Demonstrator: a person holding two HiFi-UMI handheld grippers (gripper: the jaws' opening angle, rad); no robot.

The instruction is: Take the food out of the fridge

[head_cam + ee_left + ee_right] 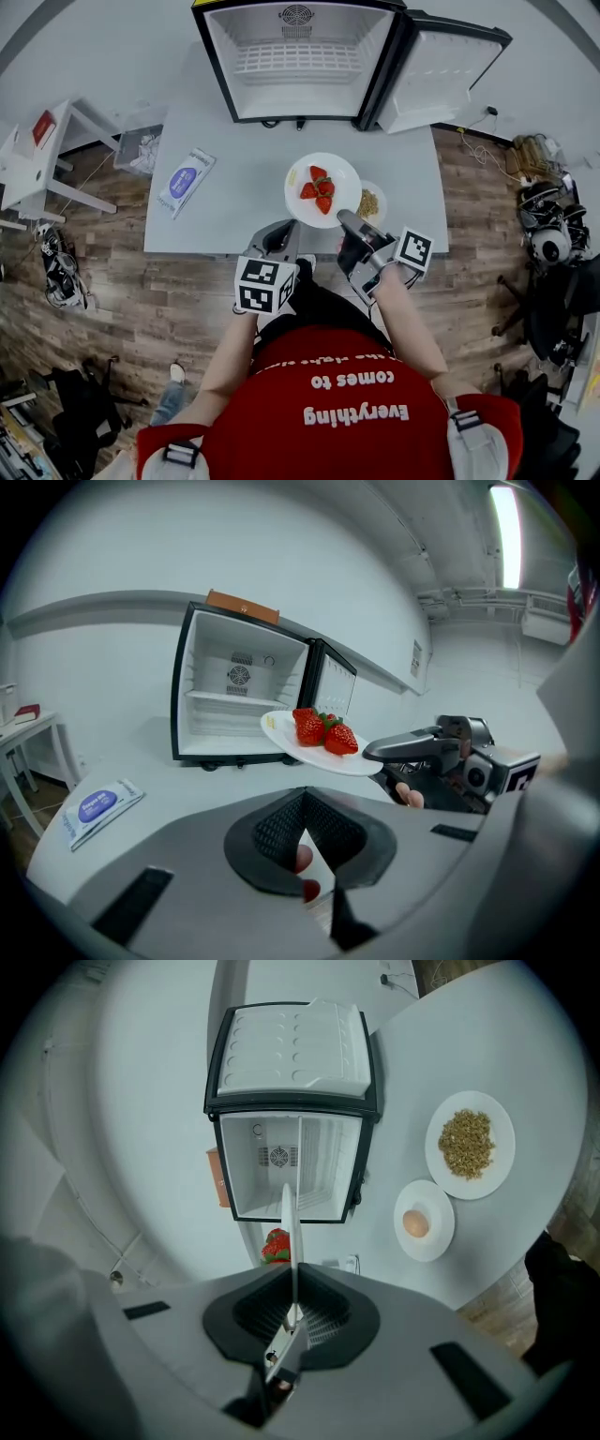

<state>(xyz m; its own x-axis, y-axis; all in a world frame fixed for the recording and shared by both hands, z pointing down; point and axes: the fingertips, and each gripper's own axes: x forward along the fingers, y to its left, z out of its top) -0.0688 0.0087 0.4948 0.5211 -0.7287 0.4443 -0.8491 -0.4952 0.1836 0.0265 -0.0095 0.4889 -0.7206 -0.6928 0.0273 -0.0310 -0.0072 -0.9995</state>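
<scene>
The fridge (300,66) at the counter's back edge stands wide open, and as far as the head view reaches, its shelf and floor are bare, so the unloading looks all but finished. Two dishes already sit out on the counter (234,202) near its front right: a plate of grains (497,1168) and, just beside it, a smaller plate (436,1239) with an egg (415,1223). The last item is in the air. The right hand-held gripper (293,1288) pinches the rim of a white plate (298,204) carrying strawberries (319,188), held over the counter's front edge just beside the grain plate, well clear of the fridge. The left hand-held gripper (305,803) waits next to it at the front edge, jaw tips pressed together with nothing between them. A pack of wipes (186,180) lies toward the left edge, out of the way. What appears to be left is lowering the strawberry plate onto a free patch of counter and letting go, keeping it level so the berries do not roll.
</scene>
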